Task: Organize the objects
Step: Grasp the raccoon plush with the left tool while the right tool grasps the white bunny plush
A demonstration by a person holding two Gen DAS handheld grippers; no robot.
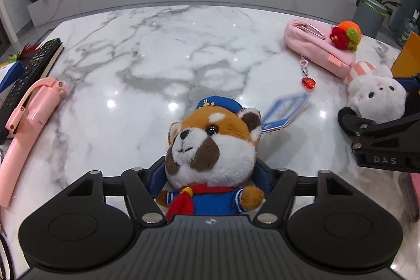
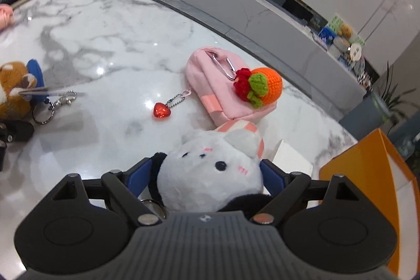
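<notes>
My left gripper (image 1: pixel 210 175) is shut on a brown and white plush dog (image 1: pixel 212 146) in a blue sailor suit, with a blue tag and key ring hanging behind it. The dog also shows at the left edge of the right wrist view (image 2: pixel 14 88). My right gripper (image 2: pixel 207 175) is shut on a white plush rabbit (image 2: pixel 210 172) with a pink striped hat; the rabbit also shows at the right of the left wrist view (image 1: pixel 375 96). Both toys are held just above the white marble table (image 1: pixel 157 57).
A pink pencil pouch (image 2: pixel 210 80) with a crocheted orange fruit charm (image 2: pixel 262 88) and a red heart pendant (image 2: pixel 162 110) lies ahead. An orange box (image 2: pixel 372 188) stands at the right. A pink foldable handle (image 1: pixel 26 127), a black remote (image 1: pixel 29 70) and a notebook lie at the left.
</notes>
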